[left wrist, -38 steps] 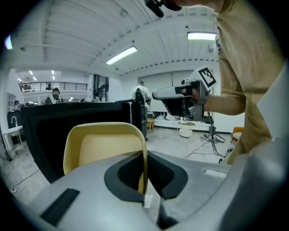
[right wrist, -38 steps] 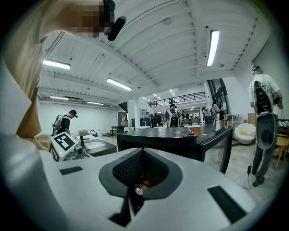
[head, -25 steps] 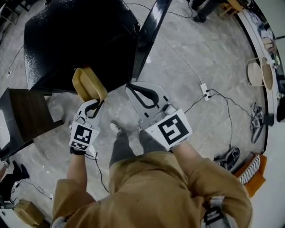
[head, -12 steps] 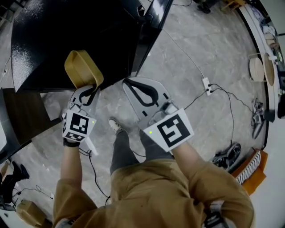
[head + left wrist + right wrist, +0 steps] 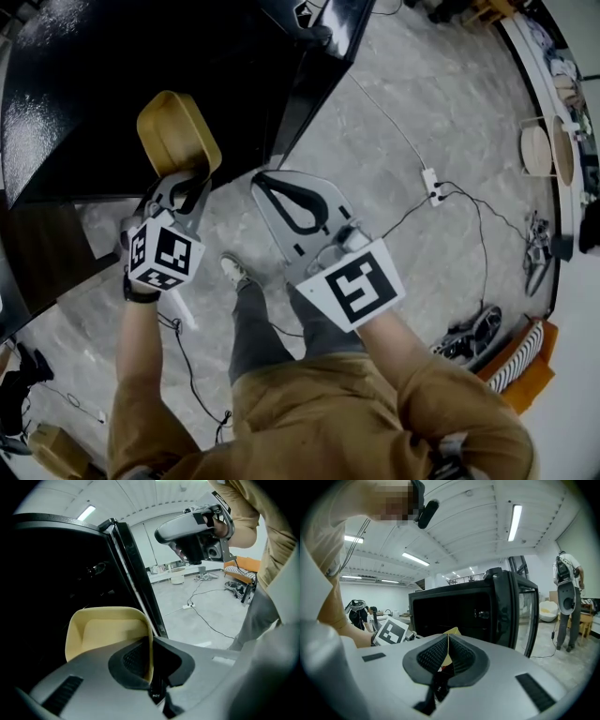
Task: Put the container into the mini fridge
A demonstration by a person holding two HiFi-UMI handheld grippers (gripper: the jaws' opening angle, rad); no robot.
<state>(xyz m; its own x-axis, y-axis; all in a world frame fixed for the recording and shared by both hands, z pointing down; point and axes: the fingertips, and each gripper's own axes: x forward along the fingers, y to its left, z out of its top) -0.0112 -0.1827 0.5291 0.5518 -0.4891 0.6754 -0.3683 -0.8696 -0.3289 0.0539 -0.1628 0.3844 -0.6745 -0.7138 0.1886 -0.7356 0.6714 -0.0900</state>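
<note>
The yellow container hangs tilted in front of the open black mini fridge, held by its near rim in my left gripper. In the left gripper view the container's right wall stands between the shut pads of the left gripper, with the dark fridge cavity just behind. The fridge door stands open to the right. Beside the door, lower down, is my right gripper; its jaws are shut with nothing between them. In the right gripper view its tips point at the fridge opening.
A power strip and cables lie on the stone floor to the right. Shoes lie near an orange item at the lower right. A dark wooden piece of furniture stands left of the fridge. Another person stands far right.
My left gripper has carried the container forward and closer to the fridge opening and has rolled its wrist. The right gripper has sunk slightly and stays shut.
</note>
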